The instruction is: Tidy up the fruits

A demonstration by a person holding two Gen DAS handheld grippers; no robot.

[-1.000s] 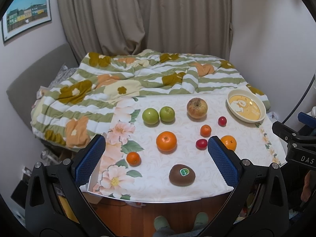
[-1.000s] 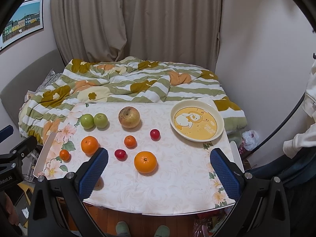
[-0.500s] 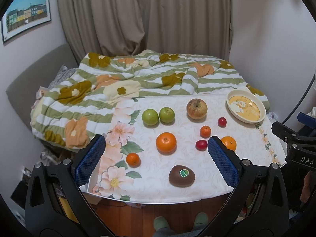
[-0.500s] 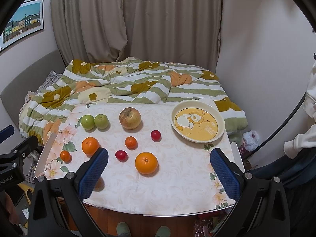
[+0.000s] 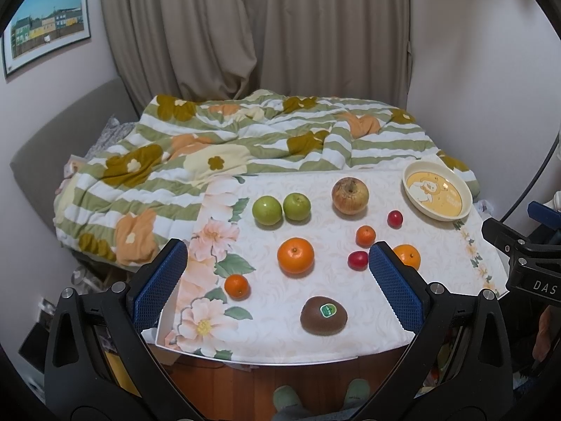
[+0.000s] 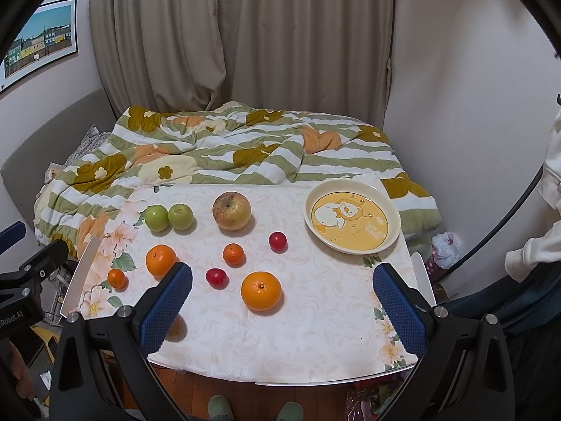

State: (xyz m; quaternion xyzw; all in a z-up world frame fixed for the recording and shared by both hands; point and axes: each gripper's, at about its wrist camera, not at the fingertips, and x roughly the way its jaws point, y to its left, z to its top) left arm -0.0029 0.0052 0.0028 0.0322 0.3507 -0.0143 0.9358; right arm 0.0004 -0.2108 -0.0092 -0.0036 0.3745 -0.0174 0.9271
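Fruit lies scattered on a table with a floral cloth (image 5: pixel 350 333). Two green apples (image 5: pixel 267 210) sit at the back left beside a large yellow-red apple (image 5: pixel 350 196). A big orange (image 5: pixel 295 255), a small mandarin (image 5: pixel 237 286) and a brown kiwi (image 5: pixel 324 315) lie nearer. In the right wrist view a big orange (image 6: pixel 261 290), a mandarin (image 6: pixel 233 254) and two small red fruits (image 6: pixel 215 277) lie mid-table. An empty yellow plate (image 6: pixel 352 216) stands at the back right. My left gripper (image 5: pixel 277 273) and right gripper (image 6: pixel 282 296) hover open above the front edge, holding nothing.
A bed with a green-striped floral duvet (image 6: pixel 224 151) lies directly behind the table. Curtains (image 6: pixel 245 35) hang on the back wall. The person's feet in socks (image 6: pixel 254 408) stand on the wooden floor below the table's front edge.
Both views have shifted very slightly; the fruit sits marginally lower and nearer in frame. No fruit has moved and both grippers stay open.
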